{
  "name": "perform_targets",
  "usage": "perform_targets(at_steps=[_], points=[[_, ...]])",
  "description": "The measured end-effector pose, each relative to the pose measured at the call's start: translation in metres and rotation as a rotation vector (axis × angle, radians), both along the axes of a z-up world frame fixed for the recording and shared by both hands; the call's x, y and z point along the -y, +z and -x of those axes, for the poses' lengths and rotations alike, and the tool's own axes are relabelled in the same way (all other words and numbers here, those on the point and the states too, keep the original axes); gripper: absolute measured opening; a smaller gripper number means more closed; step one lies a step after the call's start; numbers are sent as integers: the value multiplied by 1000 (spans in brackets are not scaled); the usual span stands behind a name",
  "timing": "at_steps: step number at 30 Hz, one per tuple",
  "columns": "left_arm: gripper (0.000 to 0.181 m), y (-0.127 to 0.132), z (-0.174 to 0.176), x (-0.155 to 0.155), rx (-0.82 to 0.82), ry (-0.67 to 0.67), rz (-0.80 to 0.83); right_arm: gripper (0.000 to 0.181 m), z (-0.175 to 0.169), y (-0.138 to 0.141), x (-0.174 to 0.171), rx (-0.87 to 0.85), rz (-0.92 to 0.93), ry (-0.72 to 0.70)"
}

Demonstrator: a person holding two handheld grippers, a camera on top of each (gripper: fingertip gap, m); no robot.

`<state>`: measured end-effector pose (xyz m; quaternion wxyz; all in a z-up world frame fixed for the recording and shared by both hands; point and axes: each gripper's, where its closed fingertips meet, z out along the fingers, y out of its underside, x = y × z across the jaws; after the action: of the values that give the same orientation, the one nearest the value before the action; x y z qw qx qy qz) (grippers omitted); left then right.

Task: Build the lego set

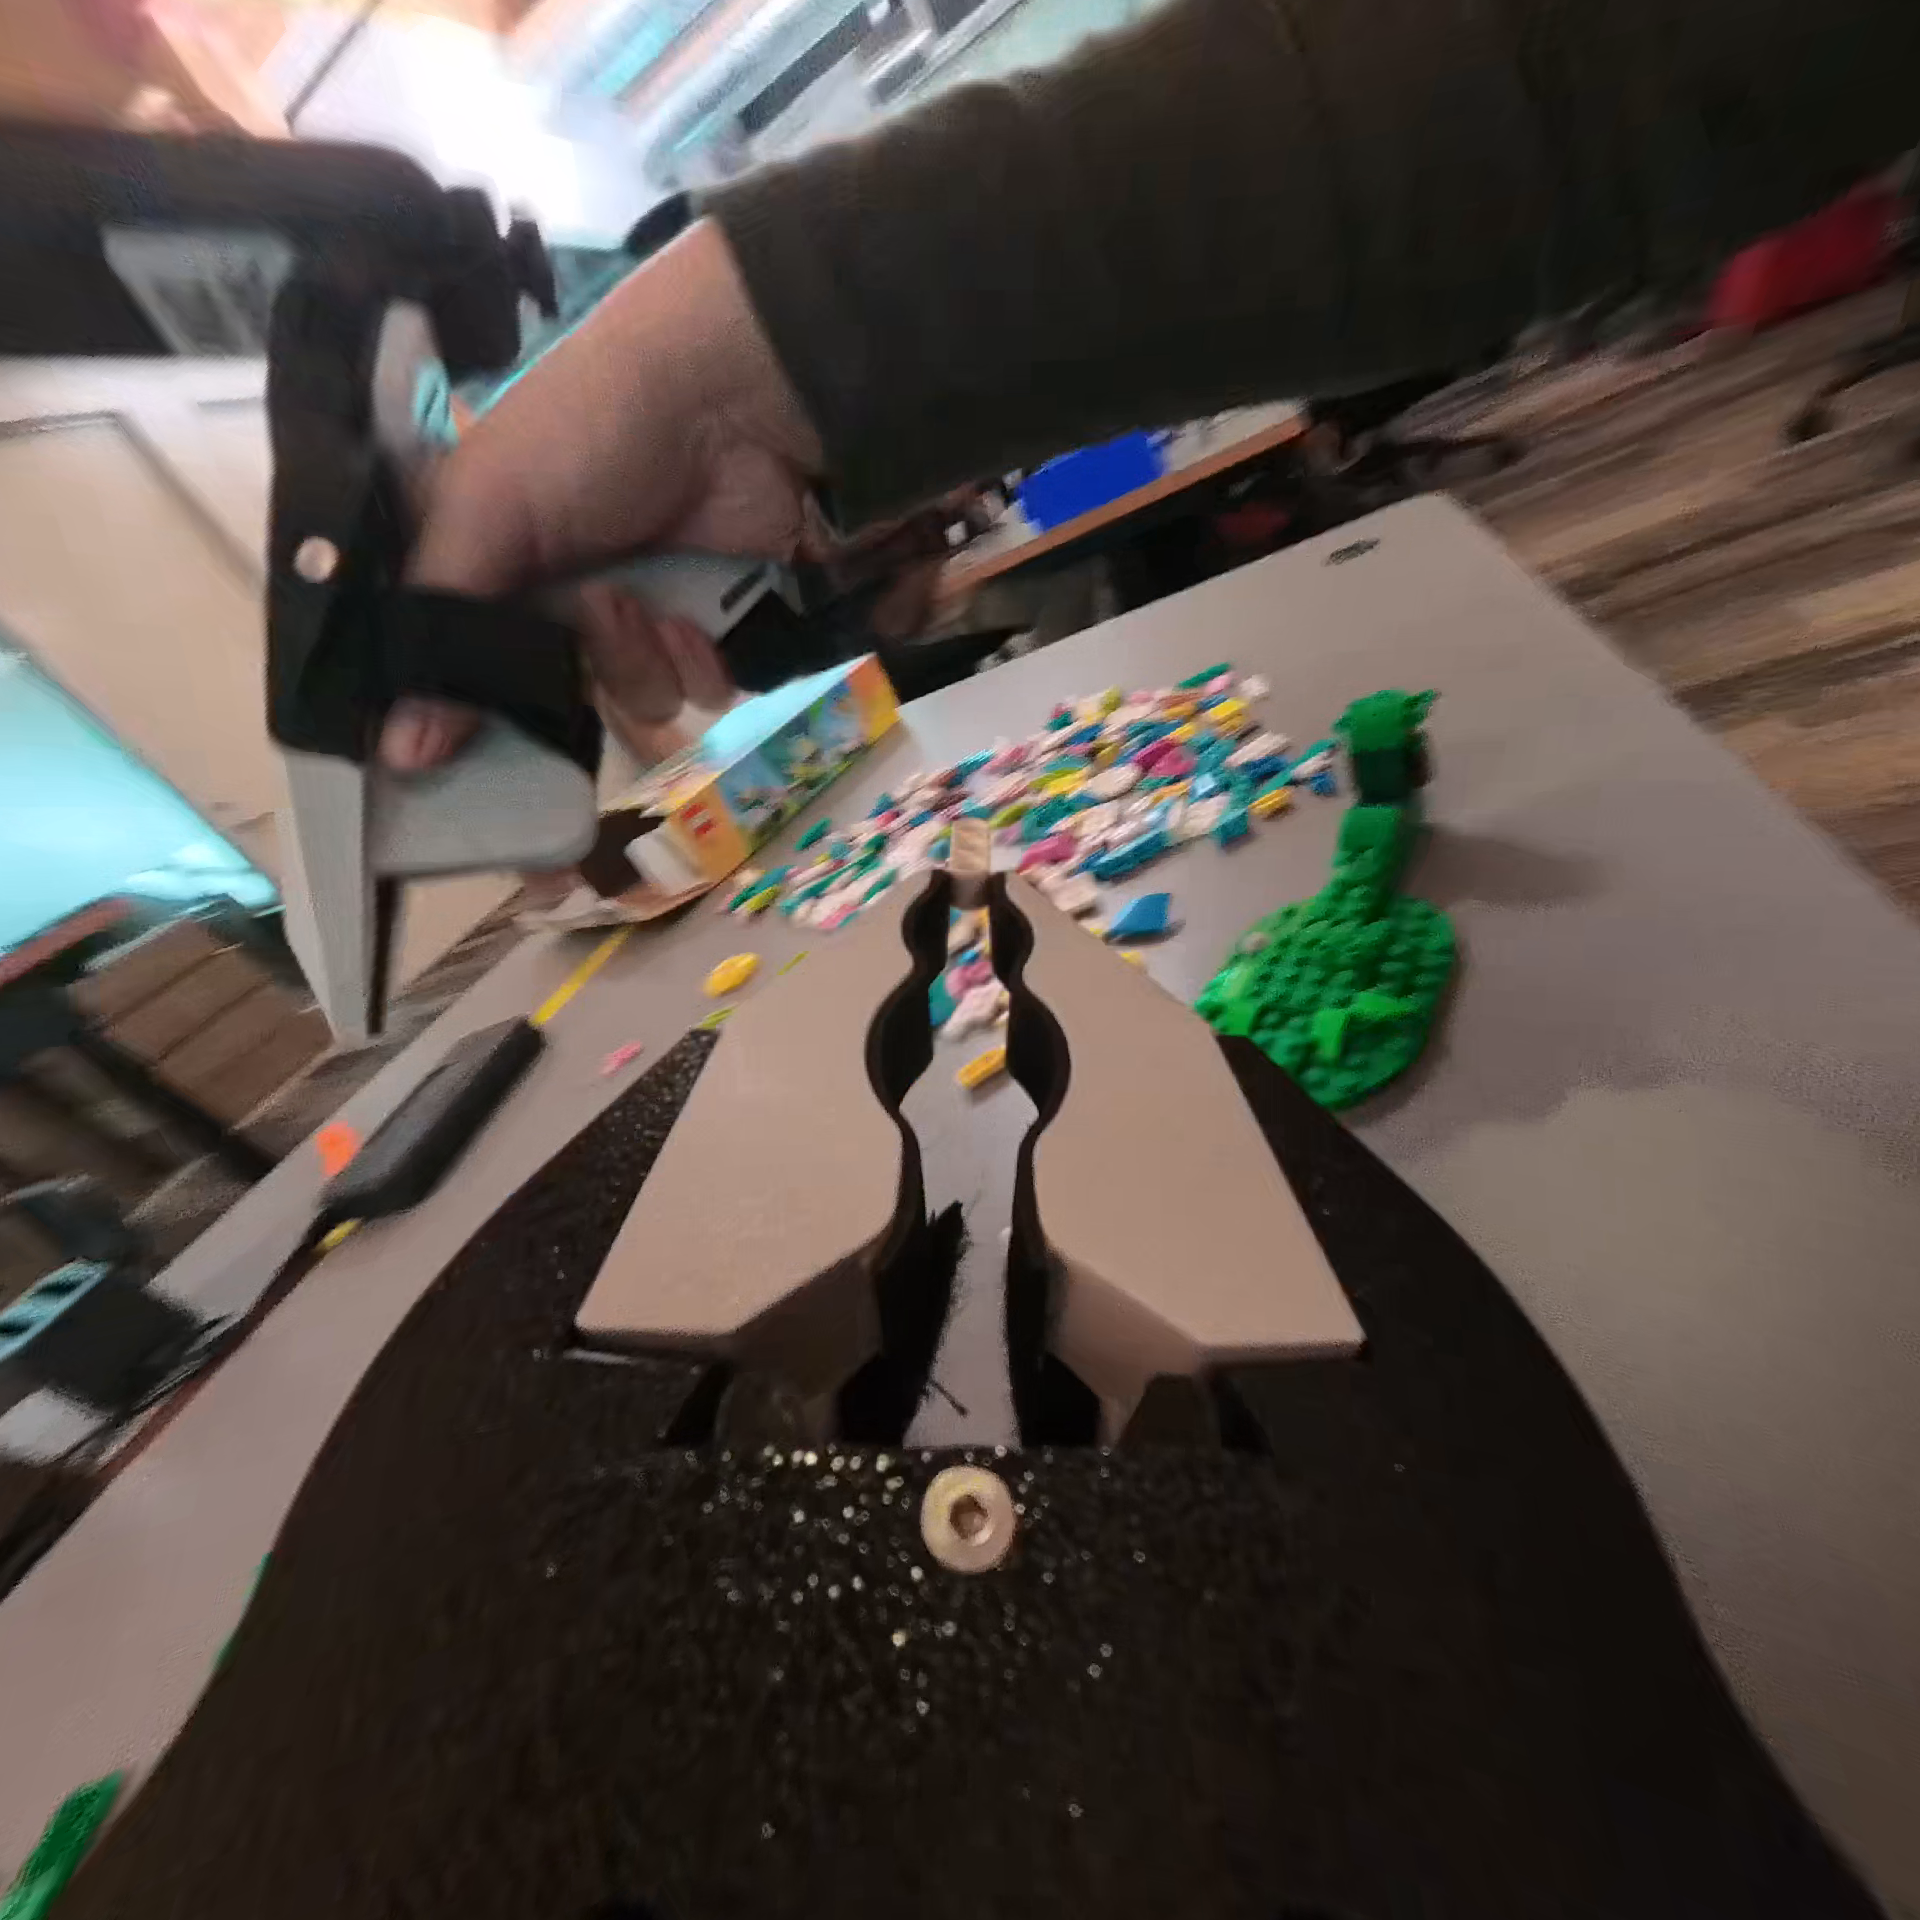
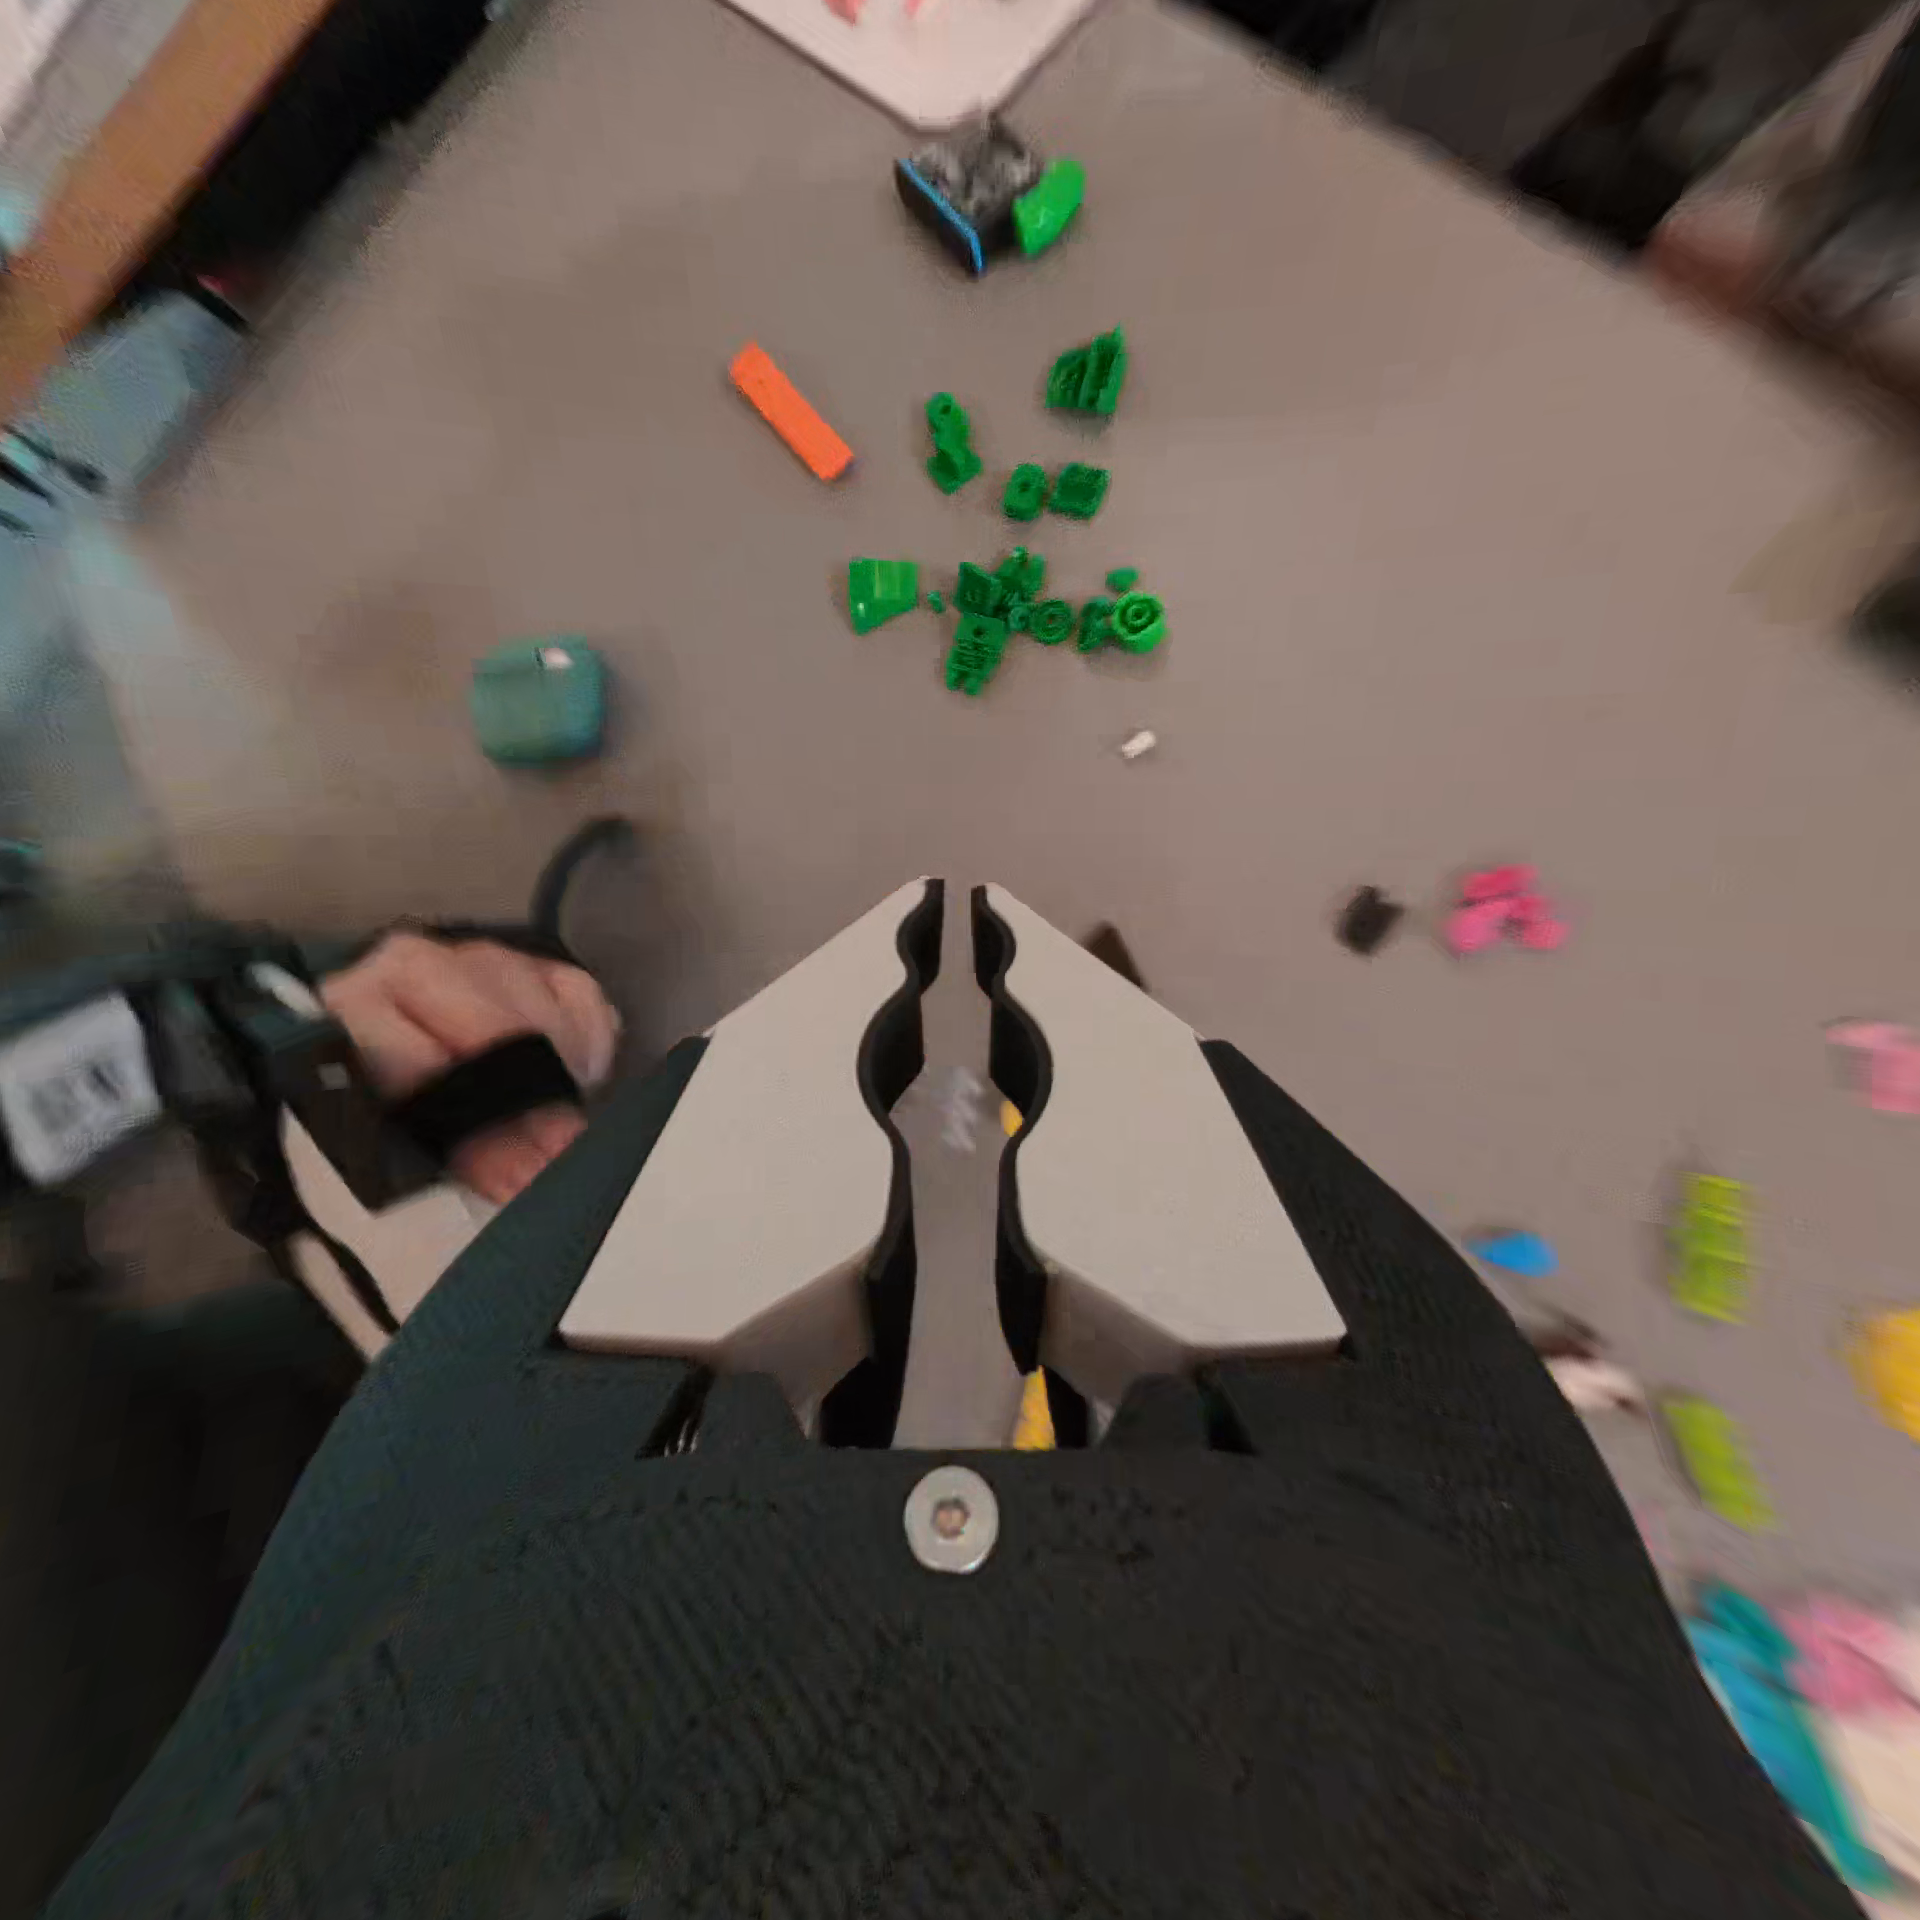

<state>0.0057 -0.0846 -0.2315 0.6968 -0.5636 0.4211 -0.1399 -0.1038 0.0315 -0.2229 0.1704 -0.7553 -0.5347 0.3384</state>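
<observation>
My left gripper (image 1: pixel 969 883) is shut on a small tan piece (image 1: pixel 971 844) at its tips, held above the grey table (image 1: pixel 1662 1195). A green studded build (image 1: pixel 1340 966) with an upright neck lies to its right. A pile of mixed coloured pieces (image 1: pixel 1091 790) lies beyond the tips. My right gripper (image 2: pixel 957 888) is shut with only a thin gap and nothing between the tips, held high over the table. Loose green pieces (image 2: pixel 997 613) lie ahead of it. A hand holds the right gripper at the upper left of the left wrist view (image 1: pixel 436 810).
The opened set box (image 1: pixel 769 769) lies behind the pile. A black flat device (image 1: pixel 436 1122) lies at the left edge. An orange brick (image 2: pixel 790 410), a teal case (image 2: pixel 538 701), a black-and-blue object (image 2: pixel 971 203), pink pieces (image 2: pixel 1501 912) and lime pieces (image 2: pixel 1709 1247) lie on the table. The gap from one gripper's tips to the other's is roughly 15 centimeters.
</observation>
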Motion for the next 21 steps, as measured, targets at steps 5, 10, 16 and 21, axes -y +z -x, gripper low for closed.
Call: perform_targets(at_steps=[5,10,16,21], points=[[4,-4,28,-19,-16,185,-46,18,41,-73,-21,308,205,-71],[4,-9,33,-24,15,186,6,19,64,-100,-27,453,191,-76],[4,-13,24,-20,48,108,64,16,60,-111,-42,607,94,-99],[5,-16,21,-19,8,103,53,12,63,-113,-37,645,88,-80]])
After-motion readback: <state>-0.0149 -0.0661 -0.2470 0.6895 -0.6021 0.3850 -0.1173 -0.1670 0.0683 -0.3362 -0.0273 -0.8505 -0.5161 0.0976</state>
